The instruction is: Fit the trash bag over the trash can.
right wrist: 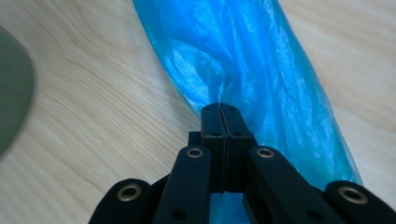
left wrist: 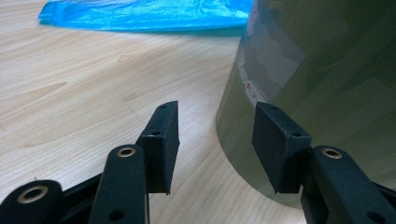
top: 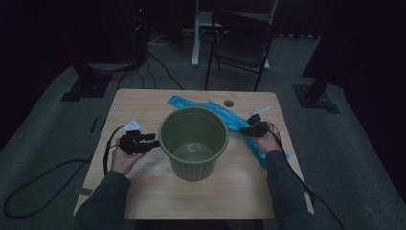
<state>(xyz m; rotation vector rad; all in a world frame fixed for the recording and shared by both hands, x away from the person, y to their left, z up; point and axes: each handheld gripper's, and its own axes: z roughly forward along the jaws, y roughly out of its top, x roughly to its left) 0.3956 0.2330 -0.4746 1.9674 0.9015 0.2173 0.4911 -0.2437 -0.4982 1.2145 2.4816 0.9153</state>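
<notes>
While the right gripper (right wrist: 223, 108) pinches the blue plastic bag (right wrist: 247, 60), the left gripper (left wrist: 215, 140) stands open beside the green bin (top: 193, 143)

Seen from above, the bin sits upright at the middle of the wooden table (top: 143, 191), and the bag lies flat behind it and to its right, running from the far side toward the near right edge. The right gripper's jaws are pressed fully together with a thin fold of the bag's film caught between them, low on the tabletop at the right of the bin. The left gripper lies level at the bin's left; one jaw is just against the bin's wall, the other over bare wood, nothing clamped
</notes>
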